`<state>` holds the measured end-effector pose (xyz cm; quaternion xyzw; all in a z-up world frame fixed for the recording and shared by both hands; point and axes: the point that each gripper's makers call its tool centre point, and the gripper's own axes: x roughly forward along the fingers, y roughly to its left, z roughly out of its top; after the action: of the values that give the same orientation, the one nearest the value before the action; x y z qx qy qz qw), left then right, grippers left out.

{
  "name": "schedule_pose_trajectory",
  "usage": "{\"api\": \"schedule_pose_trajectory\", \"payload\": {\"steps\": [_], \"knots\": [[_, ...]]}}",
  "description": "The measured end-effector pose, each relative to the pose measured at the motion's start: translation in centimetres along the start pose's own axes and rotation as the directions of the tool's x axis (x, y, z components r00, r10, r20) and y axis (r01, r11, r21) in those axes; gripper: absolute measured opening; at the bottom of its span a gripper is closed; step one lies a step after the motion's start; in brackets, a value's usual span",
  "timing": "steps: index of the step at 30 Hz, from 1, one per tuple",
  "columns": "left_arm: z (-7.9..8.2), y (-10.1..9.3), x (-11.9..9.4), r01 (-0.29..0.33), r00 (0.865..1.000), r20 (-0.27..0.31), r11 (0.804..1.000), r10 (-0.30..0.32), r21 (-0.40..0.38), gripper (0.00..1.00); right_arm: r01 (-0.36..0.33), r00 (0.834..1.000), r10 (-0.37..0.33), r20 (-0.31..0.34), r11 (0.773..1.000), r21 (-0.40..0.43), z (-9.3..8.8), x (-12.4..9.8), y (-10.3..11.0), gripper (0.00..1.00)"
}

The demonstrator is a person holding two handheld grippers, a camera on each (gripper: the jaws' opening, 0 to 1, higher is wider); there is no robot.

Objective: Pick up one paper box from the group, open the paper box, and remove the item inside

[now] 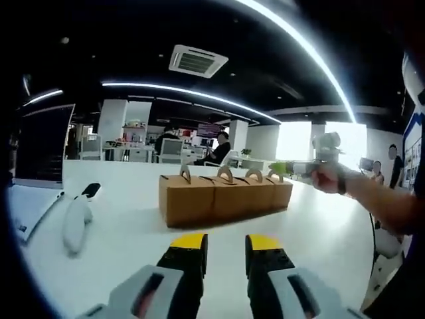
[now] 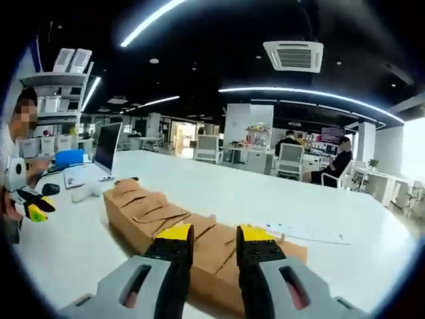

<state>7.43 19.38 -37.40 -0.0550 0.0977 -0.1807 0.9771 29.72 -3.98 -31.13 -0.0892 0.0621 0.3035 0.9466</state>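
Cardboard paper boxes [image 1: 224, 196] sit in a row of four on the white table [image 1: 119, 232], lying at twelve o'clock from the left gripper [image 1: 222, 247], well apart, their long axis running nine to three across its narrowly parted, empty jaws. From the right gripper [image 2: 211, 238] the row [image 2: 156, 216] runs from ten o'clock down beneath its narrowly parted, empty jaws. I judge the right gripper nearer for the pick.

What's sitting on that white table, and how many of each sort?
Brown paper boxes: 4, in a touching row
Laptop: 1
White handheld devices: 1 that I can tell
Total: 6 things; small items near the laptop are too blurred to count.
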Motion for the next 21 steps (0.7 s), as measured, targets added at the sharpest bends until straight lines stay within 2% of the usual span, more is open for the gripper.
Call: {"api": "schedule_pose_trajectory", "payload": {"steps": [5,9,14,18,21], "knots": [[-0.5,0.0,0.4,0.01,1.0,-0.008,1.0,-0.01,-0.013,0.25,0.055,0.999,-0.055,-0.001,0.998,0.022,-0.4,-0.9,-2.5,0.27],[-0.1,-0.3,0.7,0.029,1.0,0.007,1.0,-0.029,0.0,0.25,0.082,0.997,-0.082,-0.012,0.996,0.038,-0.9,-0.7,-3.4,0.27],[-0.3,0.1,1.2,0.023,1.0,0.0,1.0,-0.023,-0.01,0.25,0.059,0.998,-0.059,-0.008,0.998,0.008,-0.3,0.2,-1.8,0.27],[-0.3,0.3,1.1,0.021,1.0,0.002,1.0,-0.021,-0.009,0.25,0.077,0.997,-0.076,-0.016,0.997,0.009,-0.5,0.7,-2.1,0.27],[-0.4,0.9,0.9,0.003,1.0,0.002,1.0,-0.003,-0.014,0.25,0.051,0.999,-0.051,-0.004,0.999,0.005,-0.1,1.0,-1.2,0.27]]}}
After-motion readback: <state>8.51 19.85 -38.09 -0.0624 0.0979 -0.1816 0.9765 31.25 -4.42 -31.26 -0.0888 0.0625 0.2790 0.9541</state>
